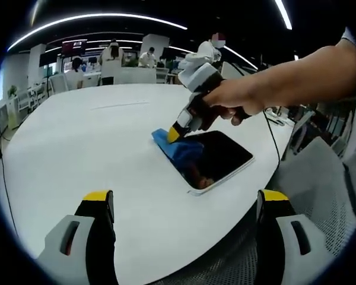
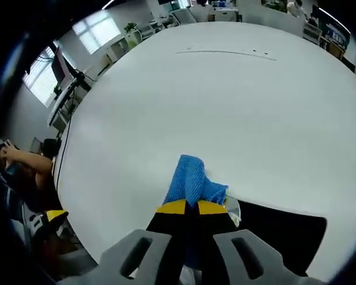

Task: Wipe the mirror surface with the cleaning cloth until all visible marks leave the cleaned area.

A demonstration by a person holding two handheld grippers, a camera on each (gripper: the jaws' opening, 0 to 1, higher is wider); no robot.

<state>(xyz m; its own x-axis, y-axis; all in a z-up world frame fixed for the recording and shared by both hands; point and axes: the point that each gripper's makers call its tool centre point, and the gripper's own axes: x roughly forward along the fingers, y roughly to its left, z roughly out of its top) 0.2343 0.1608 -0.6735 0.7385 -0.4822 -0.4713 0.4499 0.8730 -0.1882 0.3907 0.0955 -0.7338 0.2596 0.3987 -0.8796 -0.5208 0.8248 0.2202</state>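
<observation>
A dark rectangular mirror with a pale rim lies flat on the white table near its right edge. A blue cleaning cloth rests on the mirror's far left corner. My right gripper, held by a hand, presses down on the cloth with its yellow tips together. In the right gripper view the jaws are shut on the blue cloth, with the mirror dark to the right. My left gripper is open above the near table edge, holding nothing.
The big white table spreads far beyond the mirror. A cable runs past the mirror's right side. A mesh chair sits at the near right. People and desks stand far behind. A seated person is at the left.
</observation>
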